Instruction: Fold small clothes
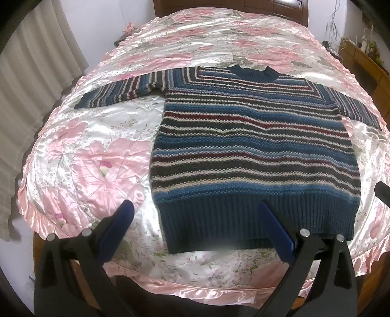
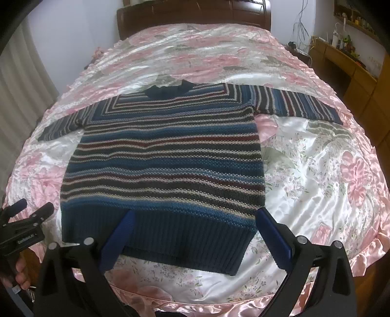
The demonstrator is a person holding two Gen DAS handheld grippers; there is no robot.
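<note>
- Left hand-held gripper (image 1: 195,214): jaws spread wide, empty, hovering over near-left hem corner of sweater (image 1: 253,146); blue pads (image 1: 121,226) clear of the knit.
- Right hand-held gripper (image 2: 193,223): jaws also wide, nothing held, above near-right part of ribbed hem (image 2: 170,234).
- Also in right wrist view: left hand-held gripper at far left edge, fingers gripping its handle (image 2: 20,273).
- Striped knit sweater laid flat, front up, on bed (image 1: 97,170), toward near edge; collar (image 1: 253,72) at far side, hem near.
- Both sleeves spread out sideways, left sleeve (image 1: 121,91) and right sleeve (image 2: 299,102) flat on the cover.
- Bed cover: shiny pink-and-white floral satin, ruffled near edge.
- Background: dark wood headboard (image 2: 195,14) far, curtain (image 1: 31,80) left, wooden cabinet (image 2: 353,78) right.
</note>
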